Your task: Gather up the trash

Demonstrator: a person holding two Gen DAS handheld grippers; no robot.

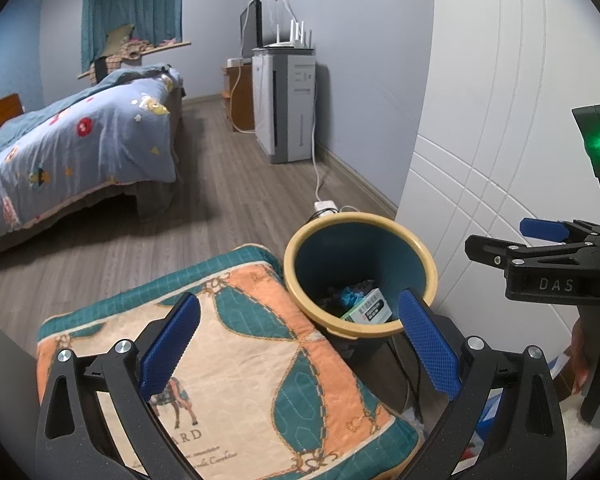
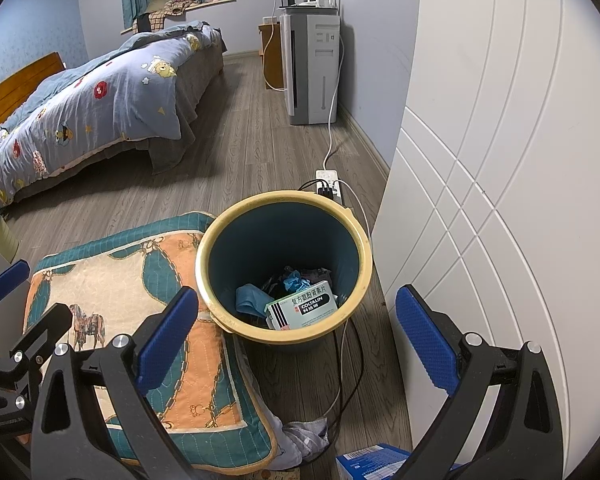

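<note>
I see a bed (image 2: 100, 96) with a flowered blue quilt (image 1: 72, 148) across the wood floor (image 2: 236, 152). A white air purifier (image 2: 312, 68) stands by the wall with a router (image 1: 292, 40) on top. A patterned cushion (image 1: 236, 360) lies close below me.

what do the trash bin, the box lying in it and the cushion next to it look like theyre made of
Trash bin: probably plastic, with a smooth, slightly glossy cream rim and a dark teal inner wall.
Box: thin printed cardboard, with sharp folded edges and a COLTALIN label; it looks like a medicine carton.
Cushion: quilted fabric with a matte finish, visible stitch lines and a printed horse and chain pattern.
</note>
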